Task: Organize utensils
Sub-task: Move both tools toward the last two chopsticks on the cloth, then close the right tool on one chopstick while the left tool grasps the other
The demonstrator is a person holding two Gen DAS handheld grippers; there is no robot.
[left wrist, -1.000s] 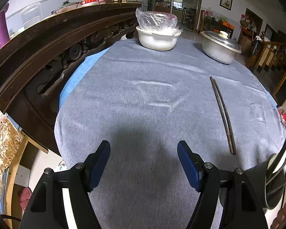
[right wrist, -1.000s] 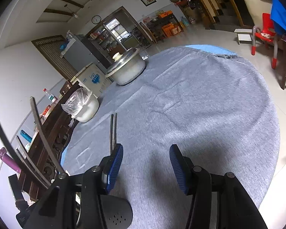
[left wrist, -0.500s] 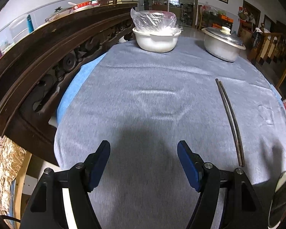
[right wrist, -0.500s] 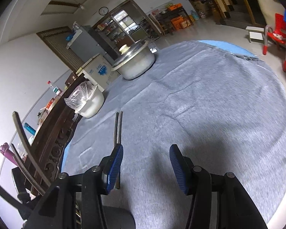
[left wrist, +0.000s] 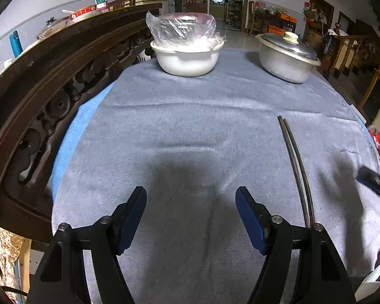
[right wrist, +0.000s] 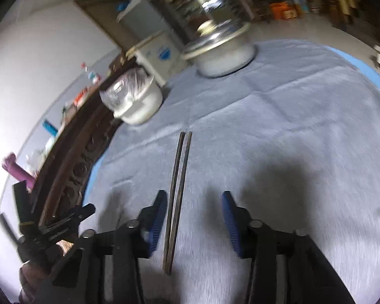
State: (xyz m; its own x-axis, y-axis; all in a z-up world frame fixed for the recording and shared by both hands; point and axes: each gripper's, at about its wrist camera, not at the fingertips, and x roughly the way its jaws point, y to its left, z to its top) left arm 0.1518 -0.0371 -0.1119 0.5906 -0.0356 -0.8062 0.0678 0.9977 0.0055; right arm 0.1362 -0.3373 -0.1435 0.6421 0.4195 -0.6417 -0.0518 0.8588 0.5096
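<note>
Lying on the grey cloth [left wrist: 190, 116] toward its right edge: chopsticks [right wrist: 176, 197], long axis along the right gripper [right wrist: 192, 217], between its spread fingers, hugging the left one. Left gripper [left wrist: 191, 215] spread too, empty, farther off; chopsticks to its right.

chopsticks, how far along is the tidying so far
Done: the two chopsticks already lie side by side on the grey cloth. In hand: nothing; the right tongs are open with the pair between the jaws, near the left pad. The left tongs are open and empty. Left: gripping and putting them away.
</note>
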